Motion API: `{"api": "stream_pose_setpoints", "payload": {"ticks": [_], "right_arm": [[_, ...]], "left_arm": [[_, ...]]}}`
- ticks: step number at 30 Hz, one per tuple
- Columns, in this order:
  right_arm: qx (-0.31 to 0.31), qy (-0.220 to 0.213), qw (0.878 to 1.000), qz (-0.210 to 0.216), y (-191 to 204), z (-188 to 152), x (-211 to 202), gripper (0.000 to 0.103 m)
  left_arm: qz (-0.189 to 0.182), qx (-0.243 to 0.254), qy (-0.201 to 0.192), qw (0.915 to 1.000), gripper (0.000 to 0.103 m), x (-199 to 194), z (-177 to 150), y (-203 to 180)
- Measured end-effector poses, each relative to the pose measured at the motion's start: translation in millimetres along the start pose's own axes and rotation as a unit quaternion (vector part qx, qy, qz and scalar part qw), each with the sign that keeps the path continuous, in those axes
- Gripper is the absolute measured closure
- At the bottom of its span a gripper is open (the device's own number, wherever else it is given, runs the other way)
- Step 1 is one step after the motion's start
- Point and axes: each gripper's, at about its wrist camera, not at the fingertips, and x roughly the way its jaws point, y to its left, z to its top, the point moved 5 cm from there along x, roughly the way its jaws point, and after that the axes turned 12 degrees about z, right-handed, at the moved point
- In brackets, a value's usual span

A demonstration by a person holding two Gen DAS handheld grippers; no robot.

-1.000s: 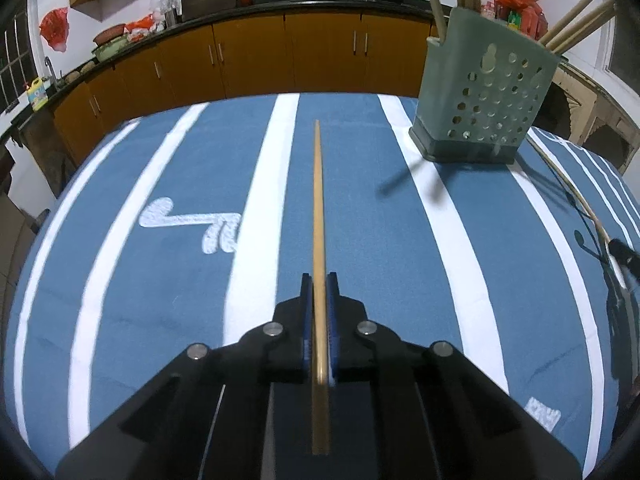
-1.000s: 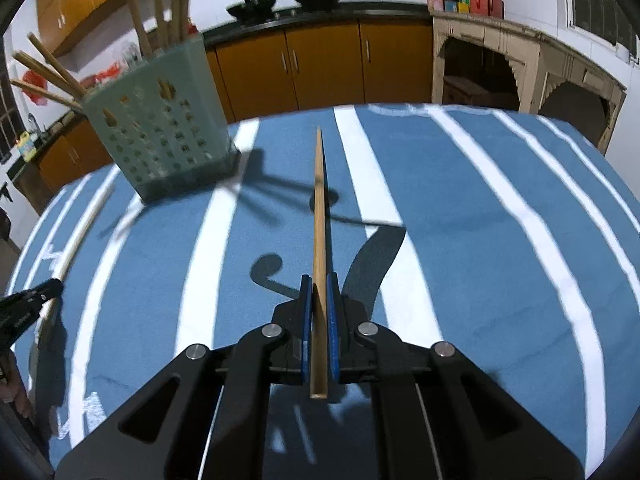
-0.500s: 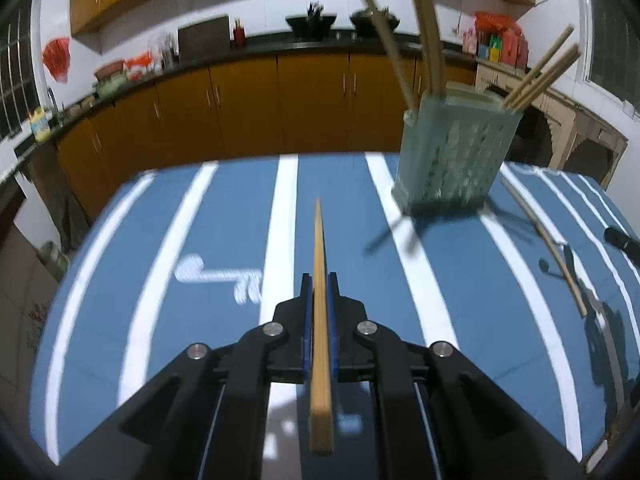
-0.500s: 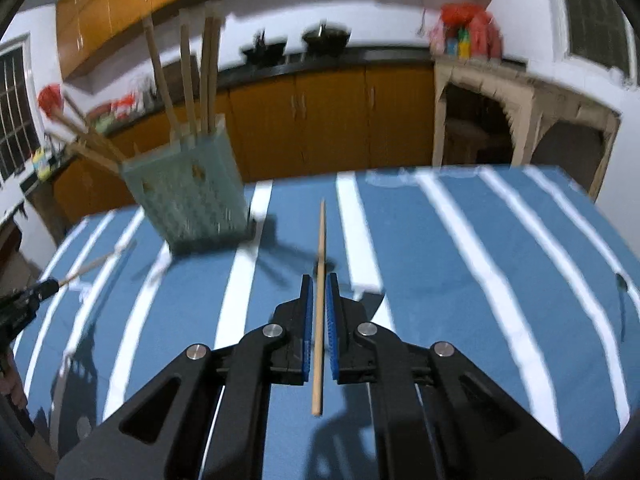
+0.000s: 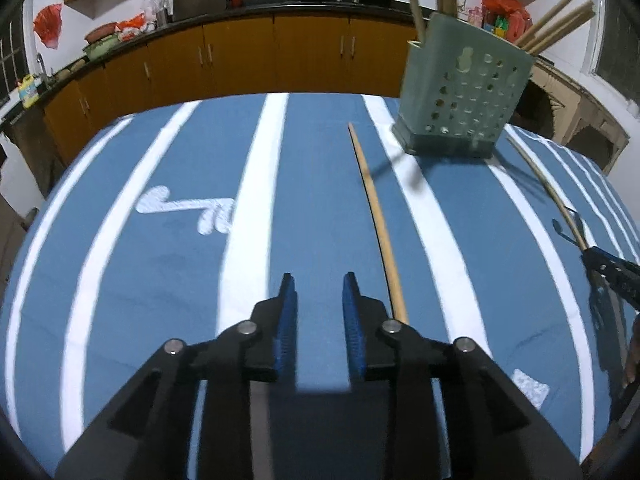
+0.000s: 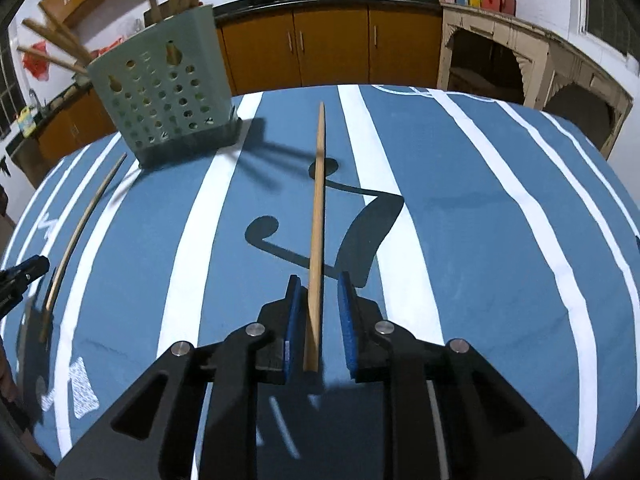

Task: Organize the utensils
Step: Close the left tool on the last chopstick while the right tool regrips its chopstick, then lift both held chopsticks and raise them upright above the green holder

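- Left claw (image 5: 317, 286) spread, empty; a chopstick (image 5: 376, 216) lies on the striped table (image 5: 120, 280) just right of it.
- Right claw (image 6: 318, 292) spread around another chopstick (image 6: 317, 216).
- Green utensil holder (image 6: 160, 92) stands beyond, chopsticks inside.

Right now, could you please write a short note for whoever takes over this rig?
Left gripper open, empty; first chopstick lies on the cloth just right of its fingers.
Right gripper open; second chopstick sits loose between its fingers, unclamped.
Green holder stands upright at the far side, already holding other chopsticks.
Left to do: grip both loose chopsticks and drop them into the holder.
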Motion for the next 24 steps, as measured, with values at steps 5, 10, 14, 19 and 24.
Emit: {"api": "stream_pose_setpoints", "payload": {"ticks": [5,10,14,19,24], "right_arm": [[0.007,-0.017,1.0,0.011,1.1,2.1,-5.3,0.083],[-0.002,-0.001,1.0,0.02,6.8,-0.2,-1.3,0.082],[-0.009,0.0,1.0,0.013,9.2,-5.1,-0.8,0.081],[0.0,-0.004,1.0,0.018,6.7,-8.7,-3.0,0.085],[0.006,-0.003,1.0,0.021,3.1,-9.1,-4.4,0.095]], "left_arm": [[-0.045,-0.002,-0.012,0.9989,0.068,-12.3,-3.8,-19.7],[-0.02,0.057,-0.005,0.9981,0.067,-8.1,-11.0,-48.1],[-0.009,0.067,-0.004,0.9977,0.068,-7.2,-11.8,-51.2],[-0.005,0.067,-0.003,0.9977,0.073,-10.2,-15.6,-50.8],[-0.008,0.077,-0.009,0.9969,0.095,-13.8,-17.9,-53.8]]}}
